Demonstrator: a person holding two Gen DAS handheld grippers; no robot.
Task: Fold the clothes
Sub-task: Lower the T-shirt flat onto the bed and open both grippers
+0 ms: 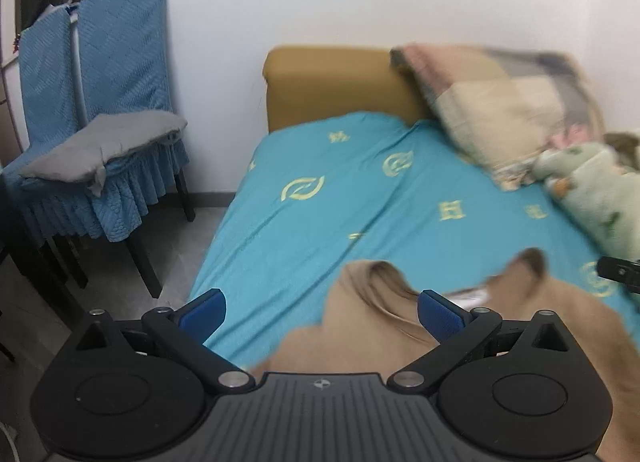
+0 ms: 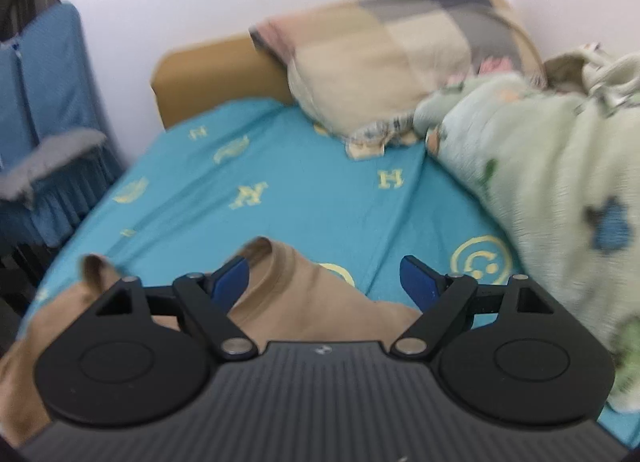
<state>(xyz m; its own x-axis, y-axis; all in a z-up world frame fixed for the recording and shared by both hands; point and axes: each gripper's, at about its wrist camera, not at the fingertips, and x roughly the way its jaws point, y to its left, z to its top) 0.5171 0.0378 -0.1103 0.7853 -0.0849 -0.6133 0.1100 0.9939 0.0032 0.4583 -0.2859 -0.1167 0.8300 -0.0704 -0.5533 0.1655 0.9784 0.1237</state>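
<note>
A tan shirt (image 1: 372,322) lies crumpled on the teal bed sheet (image 1: 320,221), collar end towards the pillow. My left gripper (image 1: 320,314) is open, its blue pads spread wide above the shirt's left shoulder part, holding nothing. In the right wrist view the same tan shirt (image 2: 312,294) shows its ribbed collar between the fingers. My right gripper (image 2: 326,282) is open and empty just above the collar. Part of the right gripper (image 1: 620,274) shows at the right edge of the left wrist view.
A patchwork pillow (image 1: 500,109) leans on the mustard headboard (image 1: 336,85). A pale green blanket (image 2: 540,189) is heaped on the bed's right side. A chair with a blue cover (image 1: 100,101) and grey cushion (image 1: 104,145) stands left of the bed.
</note>
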